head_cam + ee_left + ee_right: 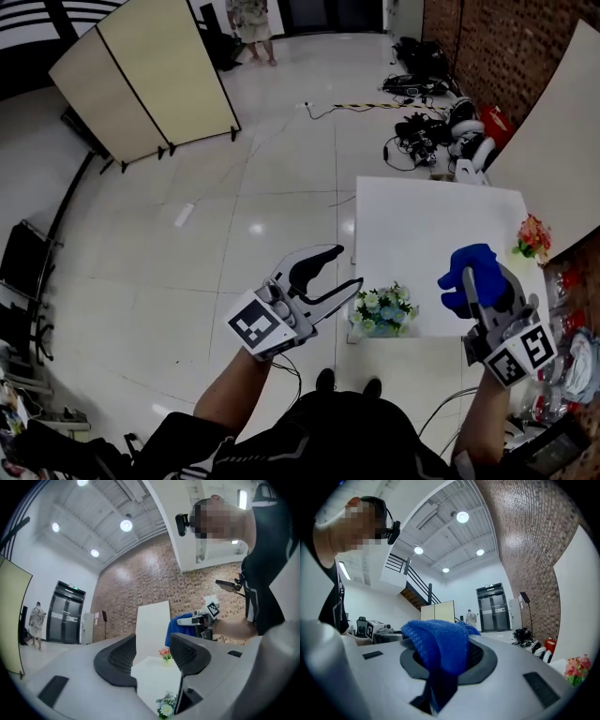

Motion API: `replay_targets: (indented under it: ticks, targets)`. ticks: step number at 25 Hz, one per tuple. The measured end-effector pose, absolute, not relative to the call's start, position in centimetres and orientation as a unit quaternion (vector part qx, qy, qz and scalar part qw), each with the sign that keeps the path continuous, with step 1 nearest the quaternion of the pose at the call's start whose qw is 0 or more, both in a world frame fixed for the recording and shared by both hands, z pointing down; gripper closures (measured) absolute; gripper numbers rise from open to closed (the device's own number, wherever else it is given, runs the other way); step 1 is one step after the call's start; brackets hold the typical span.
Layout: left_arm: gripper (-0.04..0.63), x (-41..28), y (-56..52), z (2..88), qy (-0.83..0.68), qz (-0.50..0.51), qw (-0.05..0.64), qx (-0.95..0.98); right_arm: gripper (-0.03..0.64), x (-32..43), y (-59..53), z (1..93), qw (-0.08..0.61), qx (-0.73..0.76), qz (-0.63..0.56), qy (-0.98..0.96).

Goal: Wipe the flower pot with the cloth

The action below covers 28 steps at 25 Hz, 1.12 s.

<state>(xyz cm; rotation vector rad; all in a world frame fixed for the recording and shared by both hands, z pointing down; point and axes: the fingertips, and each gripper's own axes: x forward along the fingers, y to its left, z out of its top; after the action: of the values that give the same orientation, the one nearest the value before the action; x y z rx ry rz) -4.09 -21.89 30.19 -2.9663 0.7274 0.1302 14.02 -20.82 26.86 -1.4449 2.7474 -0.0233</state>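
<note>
A pot of white and green flowers stands at the near left corner of the white table; the left gripper view catches it low down. A second pot with red and orange flowers stands at the table's right edge. My left gripper hovers left of the table over the floor, jaws apart and empty. My right gripper is raised over the table's near right part, shut on a blue knitted cloth that drapes over its jaws.
A beige folding screen stands at the far left on the tiled floor. Cables and gear lie beyond the table by a brick wall. A white board leans at the right. A person stands far off.
</note>
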Motion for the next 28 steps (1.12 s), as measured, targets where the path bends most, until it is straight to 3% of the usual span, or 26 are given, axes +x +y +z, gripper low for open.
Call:
replay_targets:
  ticks: [6, 11, 28]
  targets:
    - [0.429, -3.9, -22.0, 28.5, 0.256, 0.047, 0.003, -0.966, 0.535, 12.8, -20.7, 26.2, 0.013, -0.457, -0.003, 0.889]
    - [0.589, -5.4, -22.9, 27.4, 0.3, 0.066, 0.002, -0.952, 0.535, 12.4, -20.5, 25.7, 0.018, -0.46, 0.002, 0.888]
    - [0.591, -6.0, -20.5, 30.0, 0.278, 0.013, -0.007, -0.961, 0.535, 10.1, -16.6, 27.5, 0.005, -0.487, -0.022, 0.873]
